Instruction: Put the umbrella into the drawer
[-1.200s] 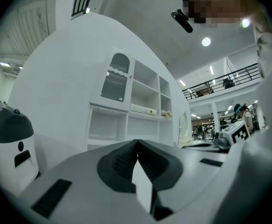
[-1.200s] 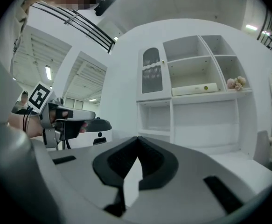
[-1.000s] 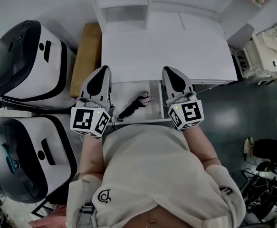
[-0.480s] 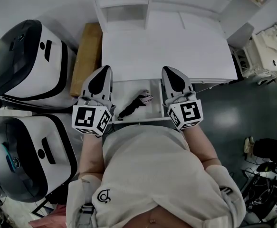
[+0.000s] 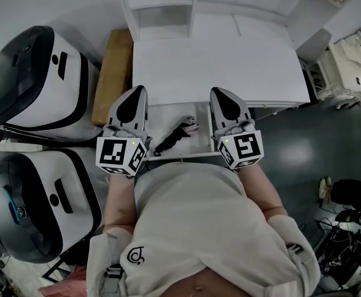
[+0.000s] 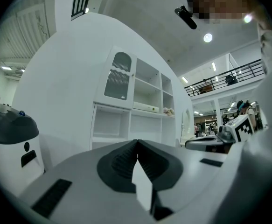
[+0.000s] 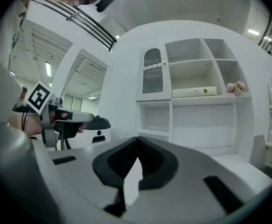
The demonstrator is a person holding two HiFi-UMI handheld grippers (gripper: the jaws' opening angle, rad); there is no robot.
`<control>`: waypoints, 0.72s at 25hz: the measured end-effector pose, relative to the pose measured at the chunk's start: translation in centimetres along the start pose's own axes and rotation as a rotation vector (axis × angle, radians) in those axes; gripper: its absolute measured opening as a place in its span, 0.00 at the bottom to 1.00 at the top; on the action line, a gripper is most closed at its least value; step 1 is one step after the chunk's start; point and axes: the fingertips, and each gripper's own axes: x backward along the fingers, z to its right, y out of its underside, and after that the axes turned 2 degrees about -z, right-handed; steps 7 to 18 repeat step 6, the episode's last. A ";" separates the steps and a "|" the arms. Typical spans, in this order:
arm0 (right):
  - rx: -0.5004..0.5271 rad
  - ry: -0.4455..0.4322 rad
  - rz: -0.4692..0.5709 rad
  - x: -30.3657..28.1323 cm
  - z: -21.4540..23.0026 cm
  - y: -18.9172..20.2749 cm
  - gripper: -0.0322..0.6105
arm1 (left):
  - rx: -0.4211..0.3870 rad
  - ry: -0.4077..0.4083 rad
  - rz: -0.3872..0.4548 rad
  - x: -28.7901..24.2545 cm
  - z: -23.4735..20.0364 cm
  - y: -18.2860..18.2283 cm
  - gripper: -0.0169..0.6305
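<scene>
In the head view a dark folded umbrella (image 5: 175, 137) lies slantwise inside the open white drawer (image 5: 168, 117), which is pulled out from under the white desk top (image 5: 217, 67). My left gripper (image 5: 135, 90) hovers level over the drawer's left side, shut, with nothing between its jaws. Over the drawer's right side my right gripper (image 5: 220, 91) is also shut and holds nothing. The umbrella lies between the two grippers and touches neither. In the left gripper view the left gripper (image 6: 137, 141) has its jaws meeting at the tip; in the right gripper view the right gripper (image 7: 137, 139) shows the same.
Two large white and black machines (image 5: 38, 79) (image 5: 31, 209) stand at the left. A brown cardboard box (image 5: 113, 73) sits between them and the desk. A white shelf unit (image 5: 168, 5) rises behind the desk. Dark floor with cables lies to the right.
</scene>
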 end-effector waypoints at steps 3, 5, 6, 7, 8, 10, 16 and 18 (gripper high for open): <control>-0.002 0.001 -0.002 0.0 0.0 0.1 0.06 | -0.001 0.002 0.000 -0.1 0.1 0.0 0.05; -0.008 0.001 -0.003 0.0 0.1 0.3 0.06 | 0.000 0.003 -0.001 -0.2 0.1 0.0 0.05; -0.011 0.001 -0.004 0.0 0.1 0.3 0.06 | 0.001 0.004 -0.001 -0.2 0.2 0.0 0.05; -0.011 0.001 -0.004 0.0 0.1 0.3 0.06 | 0.001 0.004 -0.001 -0.2 0.2 0.0 0.05; -0.011 0.001 -0.004 0.0 0.1 0.3 0.06 | 0.001 0.004 -0.001 -0.2 0.2 0.0 0.05; -0.011 0.001 -0.004 0.0 0.1 0.3 0.06 | 0.001 0.004 -0.001 -0.2 0.2 0.0 0.05; -0.011 0.001 -0.004 0.0 0.1 0.3 0.06 | 0.001 0.004 -0.001 -0.2 0.2 0.0 0.05; -0.011 0.001 -0.004 0.0 0.1 0.3 0.06 | 0.001 0.004 -0.001 -0.2 0.2 0.0 0.05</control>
